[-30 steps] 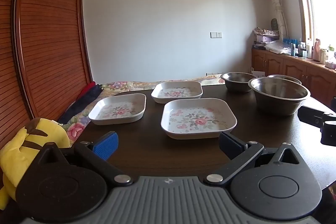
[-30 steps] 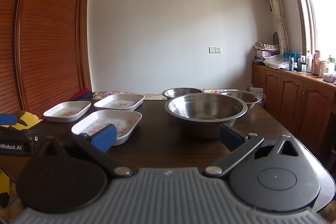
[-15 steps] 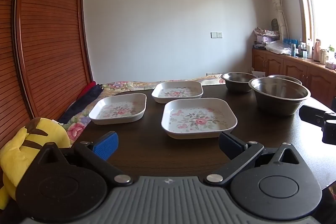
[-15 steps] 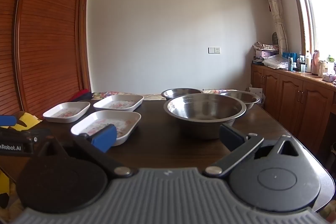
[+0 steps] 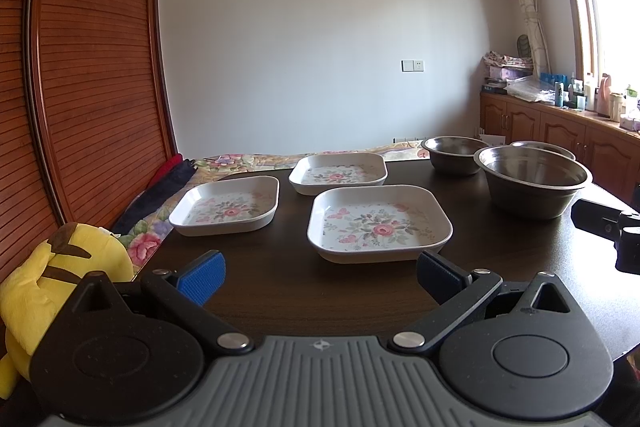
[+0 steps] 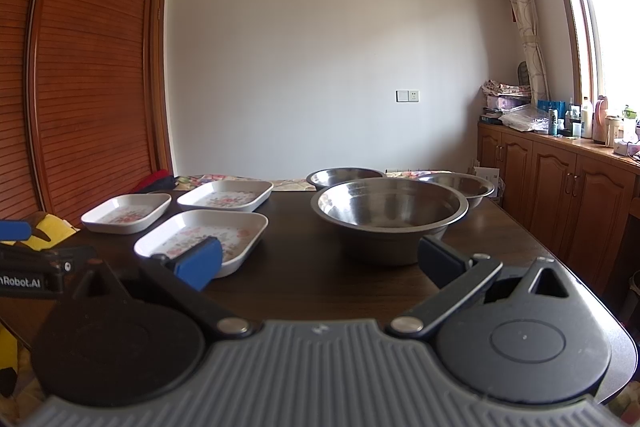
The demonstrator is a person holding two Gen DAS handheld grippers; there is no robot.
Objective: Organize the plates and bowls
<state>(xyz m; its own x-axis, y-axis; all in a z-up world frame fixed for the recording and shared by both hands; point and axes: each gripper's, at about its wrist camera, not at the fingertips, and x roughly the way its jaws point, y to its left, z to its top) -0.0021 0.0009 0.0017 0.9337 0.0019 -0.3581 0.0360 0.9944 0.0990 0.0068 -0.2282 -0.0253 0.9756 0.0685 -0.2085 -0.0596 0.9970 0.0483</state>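
Left gripper [image 5: 320,277]: jaws wide apart and holding nothing; it hangs over the near edge of the tabletop [image 5: 280,291], aimed at the nearest plate; its blue fingertips [image 5: 202,277] stand clear of the wood
Right gripper [image 6: 320,263]: jaws wide apart, nothing between them; it hangs over the near edge, aimed at the big bowl; in the left view its dark body shows at the right edge of the tabletop
Nearest plate [image 5: 380,223]: square, white, flowered inside; it lies flat just beyond the left gripper, near the middle of the tabletop
Left plate [image 5: 226,206]: same pattern; it lies flat by the left edge, beside the nearest plate but apart from it
Far plate [image 5: 338,173]: same pattern; it lies behind the other two, toward the far edge; none of the three is stacked
Big bowl [image 6: 389,213]: steel, upright, empty; it stands on the right half of the tabletop, just beyond the right gripper
Small bowl [image 6: 344,178]: steel, upright; behind the big bowl on its left, near the far edge
Third bowl [image 6: 460,187]: steel, upright; behind the big bowl on its right, partly hidden by it
Yellow plush toy [image 5: 48,283]: off the tabletop, beside its near left corner
Flowered cloth [image 5: 248,161]: beyond the far edge and down the left side
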